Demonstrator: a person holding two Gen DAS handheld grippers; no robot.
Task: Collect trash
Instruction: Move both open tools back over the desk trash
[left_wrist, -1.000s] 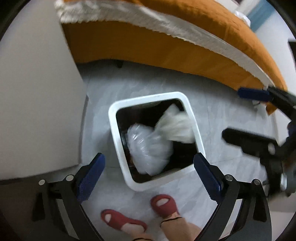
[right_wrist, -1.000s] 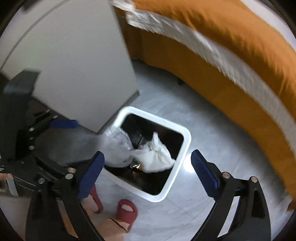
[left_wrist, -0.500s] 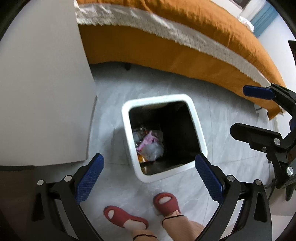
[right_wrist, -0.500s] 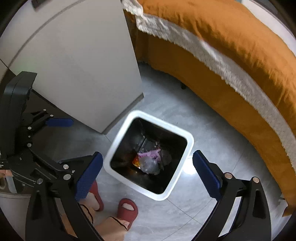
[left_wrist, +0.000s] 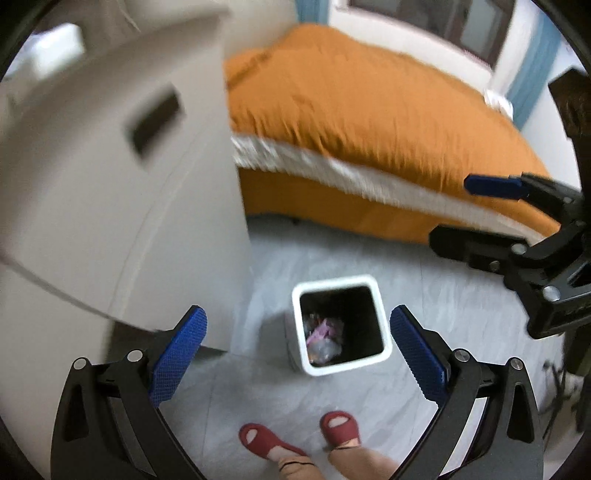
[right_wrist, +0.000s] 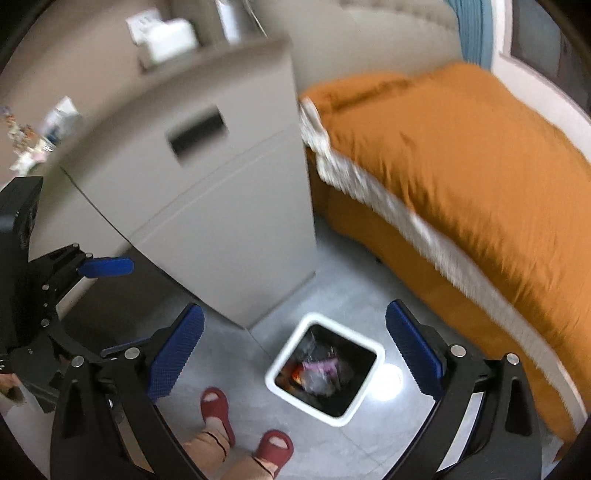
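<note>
A white square trash bin (left_wrist: 384, 321) stands on the grey floor, also in the right wrist view (right_wrist: 284, 358). Trash (left_wrist: 325, 338) lies at its dark bottom: clear plastic with pink and orange bits (right_wrist: 317, 371). My left gripper (left_wrist: 297, 354) is open and empty, high above the bin. My right gripper (right_wrist: 293, 356) is open and empty, also high above it. The right gripper shows at the right in the left wrist view (left_wrist: 509, 218); the left gripper shows at the left in the right wrist view (right_wrist: 92, 295).
A grey cabinet (right_wrist: 207, 206) stands left of the bin, with small items on top (right_wrist: 162, 37). A bed with an orange cover (left_wrist: 369, 122) runs behind and right. The person's feet in red slippers (left_wrist: 306, 435) stand in front of the bin.
The white and clear trash bags dropped into the bin and lie at its bottom. Both grippers have risen well above the bin, which now looks smaller. Both stay open.
</note>
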